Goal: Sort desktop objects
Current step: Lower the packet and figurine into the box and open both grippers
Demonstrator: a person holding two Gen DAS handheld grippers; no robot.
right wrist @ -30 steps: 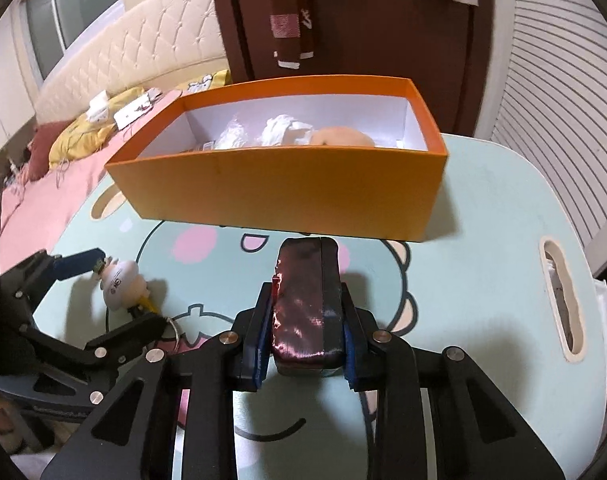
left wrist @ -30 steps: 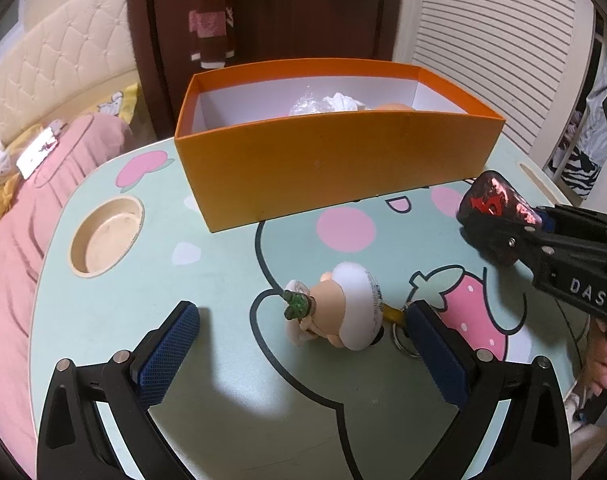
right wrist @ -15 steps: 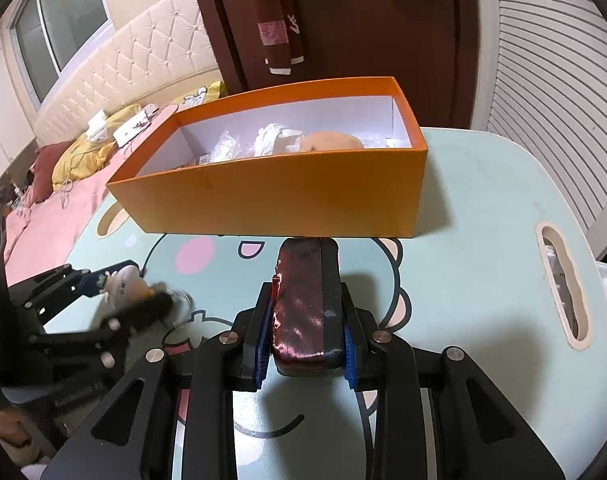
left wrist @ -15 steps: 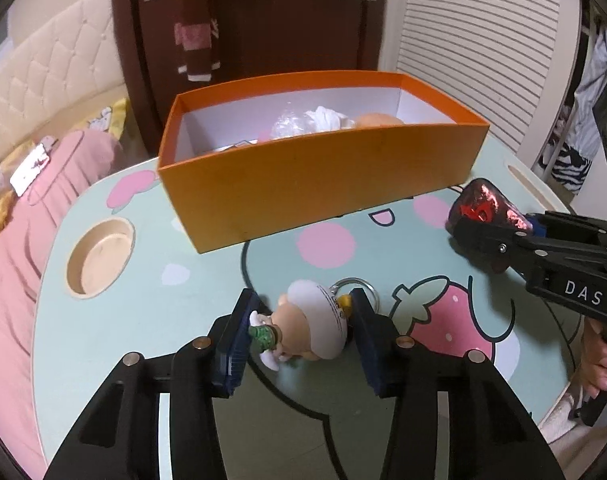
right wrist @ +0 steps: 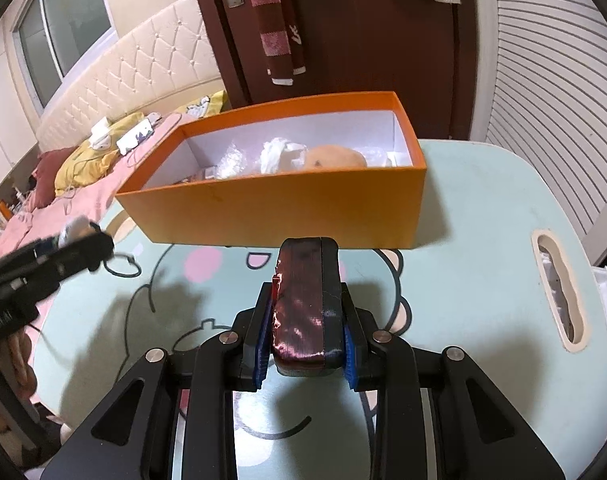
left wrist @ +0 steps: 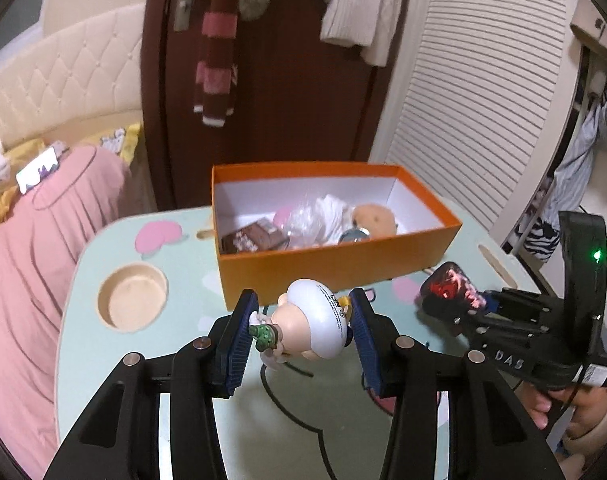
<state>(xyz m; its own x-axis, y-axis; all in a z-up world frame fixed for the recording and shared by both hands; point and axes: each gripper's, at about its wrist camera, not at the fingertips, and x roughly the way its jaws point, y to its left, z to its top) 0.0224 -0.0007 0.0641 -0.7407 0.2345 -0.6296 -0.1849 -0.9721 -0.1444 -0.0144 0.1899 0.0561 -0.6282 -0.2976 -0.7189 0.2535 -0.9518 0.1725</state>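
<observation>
**Two grippers loaded in front of the orange box**

A bedroom is showing behind a mint-green table (left wrist: 103, 364) printed with a cartoon face, and an open orange box (left wrist: 335, 264) is sitting on it, holding a brown packet (left wrist: 253, 239), crumpled plastic wrap (left wrist: 307, 222) and a tan round item (left wrist: 373, 218). The left gripper (left wrist: 303, 332) is pinching a small white figurine (left wrist: 315, 328) between its blue pads (left wrist: 239, 340), above the tabletop and just in front of the box. The right gripper (right wrist: 305, 344) is clamping narrowly on a dark red shiny pouch (right wrist: 305, 300), near the box's front wall
</observation>
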